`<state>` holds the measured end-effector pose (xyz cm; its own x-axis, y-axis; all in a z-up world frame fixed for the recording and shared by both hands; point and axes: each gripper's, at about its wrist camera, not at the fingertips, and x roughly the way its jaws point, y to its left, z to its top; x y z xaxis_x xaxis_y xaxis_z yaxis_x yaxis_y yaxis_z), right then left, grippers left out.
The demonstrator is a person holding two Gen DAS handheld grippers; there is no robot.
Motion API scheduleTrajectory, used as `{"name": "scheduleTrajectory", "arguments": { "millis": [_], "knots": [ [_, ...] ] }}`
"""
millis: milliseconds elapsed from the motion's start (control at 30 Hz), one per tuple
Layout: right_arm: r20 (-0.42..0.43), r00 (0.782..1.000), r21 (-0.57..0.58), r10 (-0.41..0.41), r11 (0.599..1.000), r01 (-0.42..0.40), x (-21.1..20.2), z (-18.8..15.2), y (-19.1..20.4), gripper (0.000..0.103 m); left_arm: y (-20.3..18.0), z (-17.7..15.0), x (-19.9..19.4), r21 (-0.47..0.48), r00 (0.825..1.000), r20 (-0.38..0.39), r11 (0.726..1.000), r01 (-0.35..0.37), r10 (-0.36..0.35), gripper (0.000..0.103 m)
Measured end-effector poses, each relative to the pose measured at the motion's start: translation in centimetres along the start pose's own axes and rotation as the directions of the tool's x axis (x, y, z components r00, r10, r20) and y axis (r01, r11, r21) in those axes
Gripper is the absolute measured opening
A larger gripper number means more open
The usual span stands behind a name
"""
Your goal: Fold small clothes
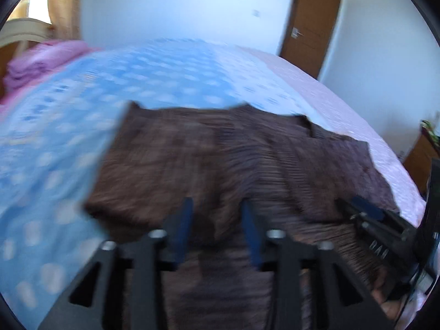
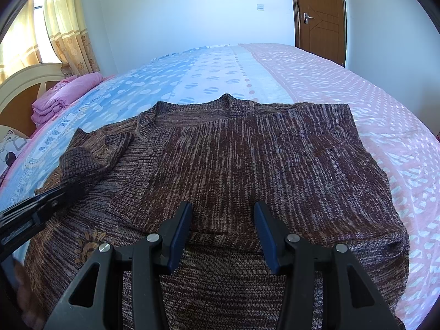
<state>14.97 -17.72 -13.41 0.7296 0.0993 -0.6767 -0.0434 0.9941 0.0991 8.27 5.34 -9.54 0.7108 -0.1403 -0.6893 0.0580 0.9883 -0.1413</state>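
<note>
Knitwear covers the near half of the bed [image 2: 316, 77]: a brown sweater [image 2: 247, 151] lies flat on the blue-and-pink spotted bedspread [image 2: 192, 77], neckline toward the far wall, one sleeve [image 2: 90, 151] folded in across its body. The right gripper [image 2: 222, 236] hovers over the hem, jaws apart, nothing between them. The left gripper [image 1: 217, 233] (its view is blurred) also stands parted above the knit, clamping nothing. Pink folded bedding [image 2: 63, 93] sits by the headboard [image 2: 24, 82].
</note>
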Motion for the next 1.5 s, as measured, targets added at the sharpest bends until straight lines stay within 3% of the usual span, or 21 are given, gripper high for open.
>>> {"name": "scheduleTrajectory", "arguments": {
  "millis": [67,167,200,267,300,367,433,567,700,767,800,833,933,1067,1133,1233,1400,1500],
  "knots": [
    [-0.016,1.000,-0.005,0.006,1.000,-0.006,0.2,0.2,0.1,0.054,1.9,-0.8,-1.5,-0.038,0.997,0.041,0.997,-0.069,0.071,0.048],
    [-0.053,0.998,0.013,-0.016,1.000,0.016,0.2,1.3,0.8,0.055,4.3,-2.1,-1.7,-0.106,0.994,0.042,0.989,-0.100,0.104,0.053],
    [-0.047,0.998,0.074,0.049,0.996,-0.046,-0.3,1.9,0.9,0.055,4.9,-2.5,-1.4,-0.125,0.993,0.034,0.986,-0.111,0.116,0.053],
    [0.003,0.979,0.153,0.205,0.967,-0.203,-1.5,3.1,1.7,0.055,6.3,-3.1,-0.3,-0.203,0.998,-0.011,0.977,-0.063,0.063,0.055],
    [0.018,0.969,0.149,0.247,0.958,-0.247,-2.0,4.0,2.9,0.057,6.8,-3.1,-0.3,-0.230,0.999,0.004,0.973,-0.033,0.035,0.059],
    [0.007,0.963,0.075,0.270,0.960,-0.269,-2.0,5.6,6.0,0.063,7.2,-3.1,-0.3,-0.255,0.999,0.025,0.966,0.041,-0.035,0.073],
    [-0.011,0.958,-0.001,0.287,0.958,-0.287,-1.2,6.8,8.7,0.063,6.9,-3.2,-0.3,-0.248,0.999,0.034,0.968,0.040,-0.033,0.073],
    [-0.098,0.964,-0.086,0.245,0.963,-0.254,2.6,7.7,12.7,0.063,6.4,-3.3,-0.3,-0.232,0.999,0.037,0.972,0.034,-0.026,0.076],
    [-0.227,0.953,-0.133,0.201,0.963,-0.235,7.1,6.8,14.0,0.063,6.9,-3.4,-0.4,-0.232,0.998,0.048,0.972,0.049,-0.039,0.078],
    [-0.223,0.959,-0.188,0.176,0.957,-0.220,7.6,6.1,14.1,0.063,7.1,-3.4,-0.4,-0.233,0.997,0.053,0.970,0.064,-0.053,0.081],
    [-0.207,0.965,-0.224,0.162,0.952,-0.208,7.3,5.9,14.3,0.057,7.1,-3.4,-0.4,-0.235,0.997,0.056,0.969,0.071,-0.059,0.081],
    [-0.208,0.966,-0.237,0.155,0.950,-0.203,7.3,5.9,14.4,0.040,7.1,-3.4,-0.4,-0.235,0.996,0.058,0.969,0.074,-0.062,0.082],
    [-0.210,0.959,-0.191,0.188,0.954,-0.229,7.1,6.5,13.1,0.011,6.8,-3.3,-0.2,-0.227,0.996,0.059,0.971,0.074,-0.062,0.084],
    [-0.114,0.938,-0.027,0.326,0.943,-0.331,5.1,8.0,9.8,0.010,7.0,-3.3,-0.2,-0.231,0.995,0.062,0.969,0.086,-0.074,0.085],
    [-0.062,0.933,-0.001,0.356,0.934,-0.356,3.8,8.5,8.6,0.010,7.0,-3.3,-0.1,-0.228,0.996,0.061,0.970,0.083,-0.071,0.085],
    [-0.047,0.932,0.016,0.359,0.933,-0.359,3.5,8.4,7.1,0.010,6.9,-3.3,-0.1,-0.224,0.996,0.061,0.971,0.079,-0.067,0.085],
    [-0.105,0.946,0.076,0.308,0.951,-0.301,5.2,6.6,4.7,0.011,6.9,-3.3,-0.1,-0.222,0.996,0.060,0.972,0.076,-0.064,0.085],
    [-0.118,0.956,0.117,0.270,0.959,-0.256,5.6,5.8,3.2,0.018,6.9,-3.3,-0.1,-0.220,0.996,0.059,0.973,0.074,-0.063,0.085]
  ]
}}
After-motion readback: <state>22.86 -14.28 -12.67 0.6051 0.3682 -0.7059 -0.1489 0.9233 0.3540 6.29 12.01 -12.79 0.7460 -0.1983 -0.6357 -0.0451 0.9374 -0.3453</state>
